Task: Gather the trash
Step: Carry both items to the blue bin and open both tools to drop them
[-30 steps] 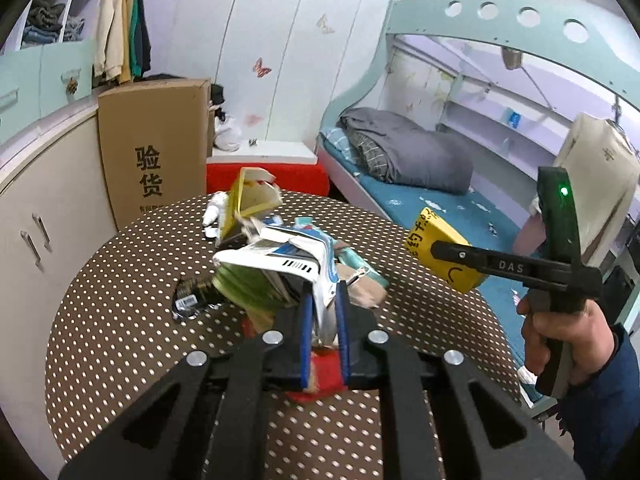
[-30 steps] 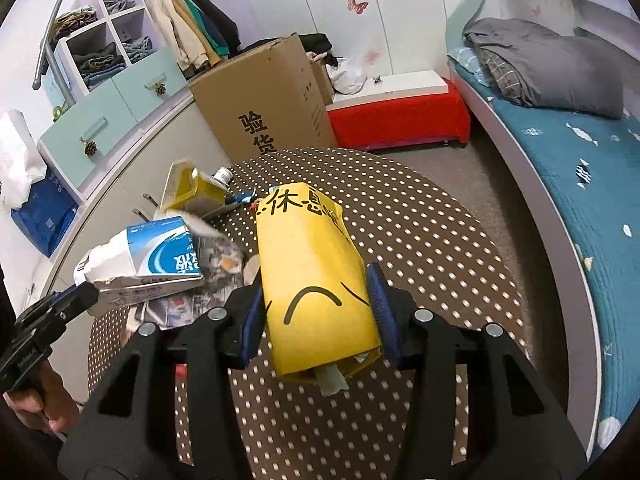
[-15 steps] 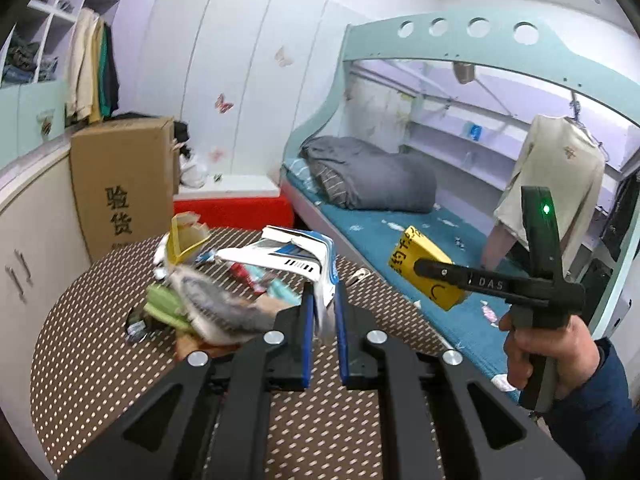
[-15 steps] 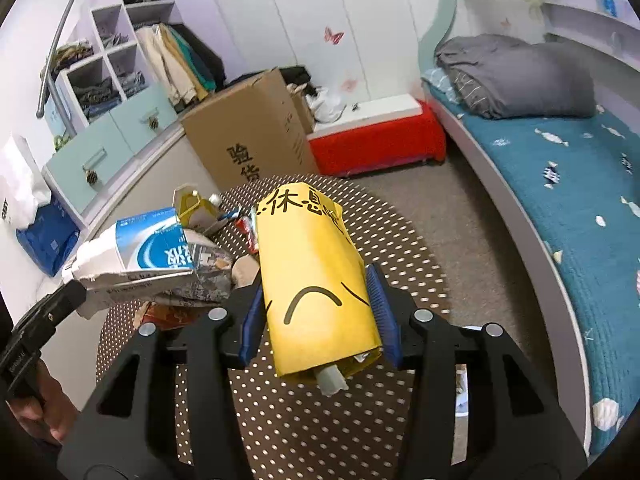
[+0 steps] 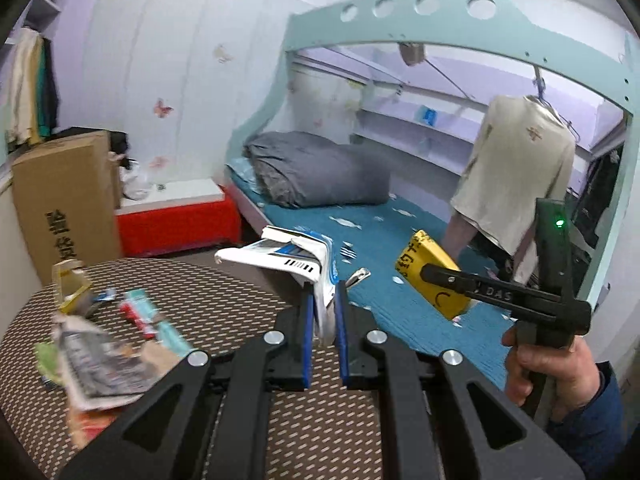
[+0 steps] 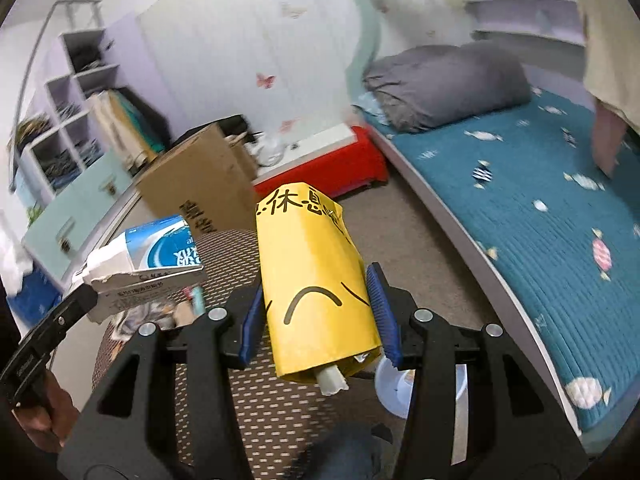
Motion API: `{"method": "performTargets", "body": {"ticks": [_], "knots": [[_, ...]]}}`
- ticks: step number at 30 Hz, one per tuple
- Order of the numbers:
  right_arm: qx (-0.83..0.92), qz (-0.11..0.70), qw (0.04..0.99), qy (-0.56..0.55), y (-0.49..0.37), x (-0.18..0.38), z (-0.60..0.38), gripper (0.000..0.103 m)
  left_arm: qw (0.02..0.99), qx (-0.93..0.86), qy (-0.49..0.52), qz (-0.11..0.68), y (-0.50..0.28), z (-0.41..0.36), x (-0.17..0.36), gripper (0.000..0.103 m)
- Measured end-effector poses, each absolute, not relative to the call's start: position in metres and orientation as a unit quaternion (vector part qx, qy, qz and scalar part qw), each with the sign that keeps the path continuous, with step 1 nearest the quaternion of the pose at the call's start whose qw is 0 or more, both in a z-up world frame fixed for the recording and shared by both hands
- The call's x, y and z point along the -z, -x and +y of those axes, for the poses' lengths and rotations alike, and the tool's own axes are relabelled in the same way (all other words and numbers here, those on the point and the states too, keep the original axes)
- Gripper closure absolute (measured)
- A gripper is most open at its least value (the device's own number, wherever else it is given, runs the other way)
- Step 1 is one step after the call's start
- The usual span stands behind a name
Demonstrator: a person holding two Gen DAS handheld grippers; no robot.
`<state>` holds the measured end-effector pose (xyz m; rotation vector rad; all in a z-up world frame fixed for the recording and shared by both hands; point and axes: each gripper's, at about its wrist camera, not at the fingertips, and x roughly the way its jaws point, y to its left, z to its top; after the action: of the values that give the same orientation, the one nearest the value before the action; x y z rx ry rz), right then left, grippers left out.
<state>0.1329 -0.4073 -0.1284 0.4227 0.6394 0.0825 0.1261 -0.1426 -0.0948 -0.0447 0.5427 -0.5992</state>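
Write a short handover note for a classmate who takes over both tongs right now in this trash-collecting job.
Left tongs: shut on the flattened blue-and-white carton, lifted above the polka-dot table.
Right tongs: shut on the yellow paper cup, also held in the air, white scrap poking out of its lower end.
Done: two pieces picked up, neither dropped off yet.
Left: wrappers and crumpled paper and a small yellow box lie on the table. A pale blue bowl-like container shows below the right tongs; whether it is the bin, I cannot tell.
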Motion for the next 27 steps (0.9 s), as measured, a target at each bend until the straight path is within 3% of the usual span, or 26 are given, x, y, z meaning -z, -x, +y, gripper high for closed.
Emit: {"method": "performTargets", "body": {"ticks": [15,17,22,27], "knots": [[0.024,0.426,0.844,-0.325,-0.197,0.291,-0.497,0.056,0.875,0.339,-0.023,0.344,-0.191,-0.269,0.144,0.094],[0.015,0.441,0.830,-0.340,-0.206,0.314,-0.499,0.054,0.870,0.340,-0.030,0.356,-0.199,-0.281,0.155,0.094],[0.023,0.458,0.801,-0.383,-0.217,0.361,-0.512,0.037,0.859,0.340,-0.048,0.379,-0.212,-0.307,0.178,0.094],[0.062,0.438,0.800,-0.406,-0.194,0.360,-0.536,0.031,0.846,0.341,-0.067,0.404,-0.222,-0.325,0.200,0.094]]}}
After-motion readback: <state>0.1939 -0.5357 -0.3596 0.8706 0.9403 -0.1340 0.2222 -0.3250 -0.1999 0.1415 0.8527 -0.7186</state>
